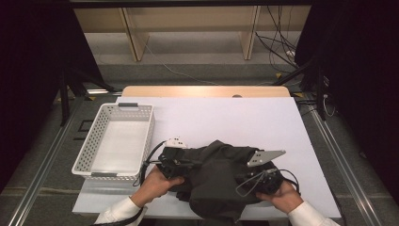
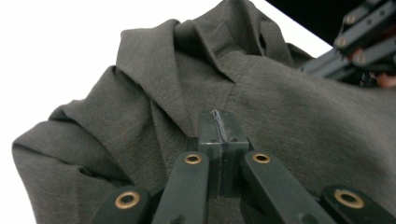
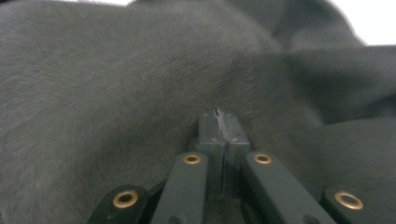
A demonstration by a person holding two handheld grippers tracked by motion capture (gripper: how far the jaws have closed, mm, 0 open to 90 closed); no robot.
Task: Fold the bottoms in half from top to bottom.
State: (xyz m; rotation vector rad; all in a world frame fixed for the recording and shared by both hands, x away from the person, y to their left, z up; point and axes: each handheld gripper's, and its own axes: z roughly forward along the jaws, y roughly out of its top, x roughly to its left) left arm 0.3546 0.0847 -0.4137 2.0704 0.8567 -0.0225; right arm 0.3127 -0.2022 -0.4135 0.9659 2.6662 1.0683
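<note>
High view: dark grey garment [image 1: 219,181] bunched in a loose heap at the near edge of the white counter [image 1: 226,117], between the two hands. Left tongs [image 1: 181,165] pushed in at its left edge, right tongs [image 1: 251,181] at its right front, a grey three-cornered plate standing above them. White slotted basket [image 1: 115,141] to the left of the heap, just beside it, with nothing seen inside.

Left gripper view: left tongs [image 2: 219,122] pressed together, tips closed over the fabric; a thin fold of the garment [image 2: 154,102] probably caught between the pads, though not plainly visible. Cloth crumpled into several ridges, a hood-like or collar-like fold rising at the top. Part of the other gripper at the upper right.

Right gripper view: right tongs [image 3: 219,122] likewise pressed together against the garment [image 3: 116,84], picture blurred; whether cloth sat between the pads, impossible to tell for sure.

Judged from this: early in the work. Both edges apparently gripped, nothing yet spread, folded or lifted. Left to do, by the look of it: flattening or folding the garment and, likely, placing it in the basket.
</note>
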